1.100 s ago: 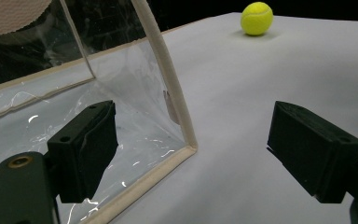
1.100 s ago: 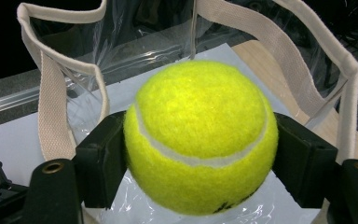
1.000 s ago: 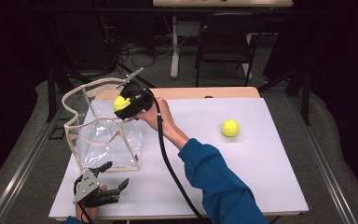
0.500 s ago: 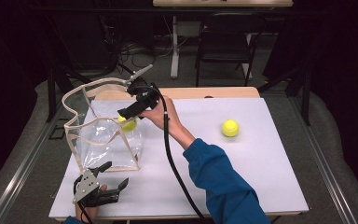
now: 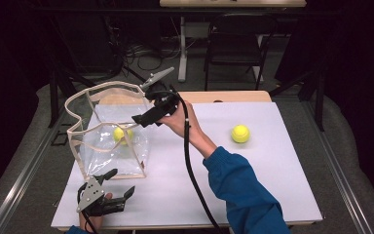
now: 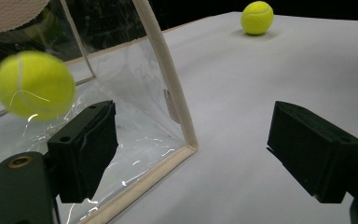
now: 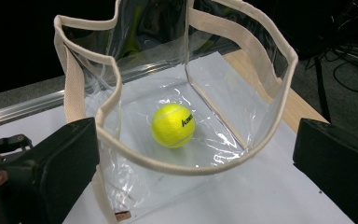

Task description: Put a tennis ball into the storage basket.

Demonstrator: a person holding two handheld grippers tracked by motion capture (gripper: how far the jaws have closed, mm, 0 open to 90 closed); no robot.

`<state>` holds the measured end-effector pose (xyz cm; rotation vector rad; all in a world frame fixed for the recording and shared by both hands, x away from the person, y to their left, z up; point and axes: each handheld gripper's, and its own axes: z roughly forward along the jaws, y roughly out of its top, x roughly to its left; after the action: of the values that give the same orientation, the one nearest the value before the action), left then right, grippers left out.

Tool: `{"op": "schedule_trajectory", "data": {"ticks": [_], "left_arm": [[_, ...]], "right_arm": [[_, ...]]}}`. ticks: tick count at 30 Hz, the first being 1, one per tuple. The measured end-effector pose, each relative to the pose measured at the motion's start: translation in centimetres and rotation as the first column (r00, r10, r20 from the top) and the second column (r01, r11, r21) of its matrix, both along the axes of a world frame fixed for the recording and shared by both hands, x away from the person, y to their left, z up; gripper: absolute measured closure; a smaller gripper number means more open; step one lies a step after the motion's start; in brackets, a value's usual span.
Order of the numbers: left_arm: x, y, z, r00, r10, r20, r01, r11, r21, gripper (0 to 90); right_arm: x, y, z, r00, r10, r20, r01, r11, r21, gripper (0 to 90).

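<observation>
A clear plastic bag (image 5: 79, 127) with beige trim stands open on the left of the white table (image 5: 272, 185). A yellow tennis ball (image 5: 122, 134) is inside it, low down near the bottom (image 7: 173, 125), and is blurred in the left gripper view (image 6: 34, 85). My right gripper (image 5: 141, 118) hovers over the bag's right rim. Its jaws have just been opening and stand open with nothing between them (image 7: 196, 172). A second tennis ball (image 5: 240, 133) lies on the table to the right (image 6: 257, 17). My left gripper (image 5: 121, 181) rests open at the front left, facing the bag's corner (image 6: 168, 84).
A black chair (image 5: 233, 44) and cables on the floor lie beyond the table's far edge. A wooden strip (image 5: 224, 96) borders the table at the back. Metal rails run along both sides of the table.
The right gripper's jaws opened and the ball it held dropped into the bag. The right hand drifted a little to the right. The left gripper stayed put.
</observation>
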<state>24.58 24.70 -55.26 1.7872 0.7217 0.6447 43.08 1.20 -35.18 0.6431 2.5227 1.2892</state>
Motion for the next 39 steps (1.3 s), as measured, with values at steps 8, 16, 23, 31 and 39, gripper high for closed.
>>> {"op": "schedule_trajectory", "data": {"ticks": [8, 16, 23, 31, 39], "left_arm": [[0.0, 0.0, 0.0, 1.0, 0.0, -0.002, 0.0, 1.0, 0.002, 15.8], [0.0, 0.0, 0.0, 1.0, 0.003, -0.004, -0.003, 1.0, 0.005, 15.8], [0.1, 0.0, -0.1, 1.0, 0.008, -0.006, -0.008, 1.0, 0.003, 15.8], [0.1, 0.0, -0.1, 1.0, 0.005, -0.006, -0.005, 1.0, 0.004, 15.8], [0.1, -0.1, -0.1, 1.0, 0.003, -0.006, -0.002, 1.0, 0.004, 15.8]], "right_arm": [[-1.1, -1.4, 0.4, 0.9998, 0.011, 0.017, -0.011, 0.9999, 0.007, 0.0], [-2.0, -3.1, 0.5, 0.9997, 0.007, 0.025, -0.007, 0.9999, 0.011, 0.0], [-2.8, -4.6, -0.2, 0.9997, -0.004, 0.022, 0.004, 1.0, 0.0, 0.0], [-3.2, -6.6, -1.6, 0.9996, -0.023, 0.014, 0.023, 0.9997, 0.008, 0.0], [-3.8, -8.3, -3.5, 0.9995, -0.029, -0.009, 0.029, 0.9995, 0.009, 0.0]]}}
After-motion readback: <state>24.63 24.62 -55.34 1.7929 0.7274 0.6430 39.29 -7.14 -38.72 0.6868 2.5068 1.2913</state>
